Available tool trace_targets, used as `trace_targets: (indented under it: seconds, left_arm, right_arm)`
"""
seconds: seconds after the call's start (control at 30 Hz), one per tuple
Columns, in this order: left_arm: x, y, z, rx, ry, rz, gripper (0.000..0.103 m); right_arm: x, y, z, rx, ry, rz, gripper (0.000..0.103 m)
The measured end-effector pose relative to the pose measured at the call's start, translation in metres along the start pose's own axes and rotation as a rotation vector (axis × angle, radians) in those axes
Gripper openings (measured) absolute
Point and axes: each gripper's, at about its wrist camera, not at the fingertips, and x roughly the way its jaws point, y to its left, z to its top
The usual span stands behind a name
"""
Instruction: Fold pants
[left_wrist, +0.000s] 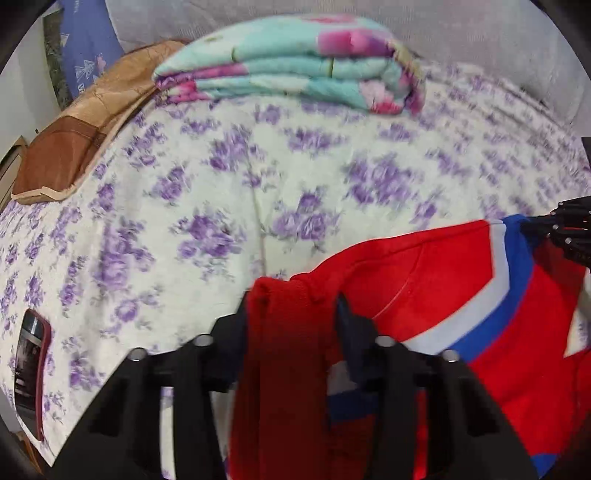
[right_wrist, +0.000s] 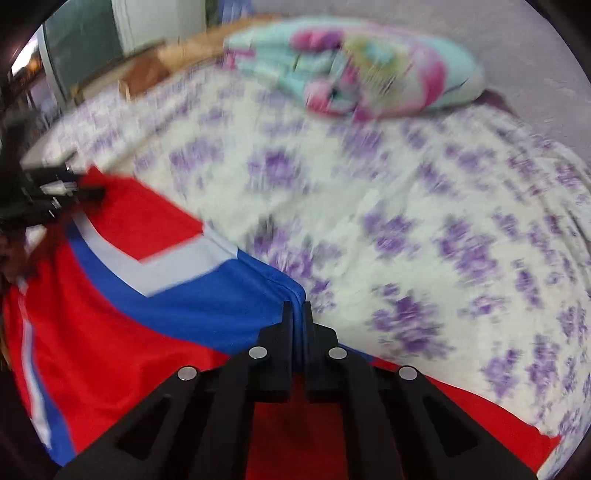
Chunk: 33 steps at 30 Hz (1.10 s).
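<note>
The pants (left_wrist: 424, 280) are red with a white and a blue stripe, held up over a bed. My left gripper (left_wrist: 291, 302) is shut on a bunched red edge of the pants. My right gripper (right_wrist: 295, 314) is shut on the blue-striped edge of the pants (right_wrist: 155, 321). The cloth hangs stretched between the two grippers. The right gripper shows at the right edge of the left wrist view (left_wrist: 561, 229). The left gripper shows at the left edge of the right wrist view (right_wrist: 62, 192).
The bed sheet (left_wrist: 221, 192) is white with purple flowers. A folded turquoise and pink quilt (left_wrist: 295, 70) lies at the far side, also in the right wrist view (right_wrist: 369, 70). A brown pillow (left_wrist: 81, 136) lies far left. A phone (left_wrist: 31, 373) lies at the left edge.
</note>
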Motion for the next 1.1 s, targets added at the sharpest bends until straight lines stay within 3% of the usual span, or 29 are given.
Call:
trace_targets:
  seconds: [0.07,0.13,0.23,0.33,0.43,0.5,0.6,0.67,0.77,0.8,0.87,0.97,1.1]
  left_arm:
    - [-0.012,0.002,0.006,-0.025,-0.028,-0.033,0.037]
    - [-0.027,0.003,0.016,-0.039,-0.079,-0.073,0.028]
    - [-0.047,0.000,0.031,-0.058,-0.156,-0.081,0.030]
    - [-0.025,0.000,0.038,-0.084,-0.091,-0.090,0.031]
    - [0.008,-0.002,0.031,-0.090,-0.012,-0.045,0.030]
    - [0.009,0.010,0.027,-0.145,-0.015,-0.046,0.028]
    - [-0.030,0.032,0.028,-0.216,-0.110,-0.108,0.028]
    - [-0.069,0.040,0.023,-0.222,-0.180,-0.164,0.027]
    - [-0.110,0.036,0.003,-0.182,-0.191,-0.244,0.028]
    - [-0.115,0.034,-0.004,-0.174,-0.179,-0.265,0.032]
    - [-0.117,0.029,-0.018,-0.190,-0.138,-0.327,0.060]
    - [-0.102,0.013,-0.030,-0.223,-0.064,-0.426,0.074]
    - [-0.070,-0.002,-0.022,-0.305,0.002,-0.447,0.083]
  right_arm:
    - [-0.034,0.000,0.000,0.009,-0.082,-0.005,0.004]
    - [-0.063,0.000,0.004,0.027,-0.158,-0.019,0.004]
    - [-0.081,-0.004,0.011,0.069,-0.218,-0.050,0.004]
    - [-0.052,-0.008,0.012,0.105,-0.152,-0.090,0.004]
    - [-0.017,-0.007,0.005,0.117,-0.088,-0.128,0.004]
    - [-0.014,-0.005,0.002,0.144,-0.116,-0.133,0.004]
    - [-0.053,0.008,0.002,0.141,-0.227,-0.092,0.004]
    - [-0.101,0.032,-0.010,0.093,-0.316,-0.021,0.004]
    - [-0.152,0.075,-0.044,-0.028,-0.386,0.048,0.004]
    - [-0.161,0.090,-0.058,-0.069,-0.391,0.055,0.004]
    - [-0.160,0.113,-0.086,-0.102,-0.355,0.065,0.004]
    - [-0.139,0.131,-0.116,-0.091,-0.306,0.086,0.005]
    - [-0.124,0.143,-0.141,-0.074,-0.288,0.132,0.005]
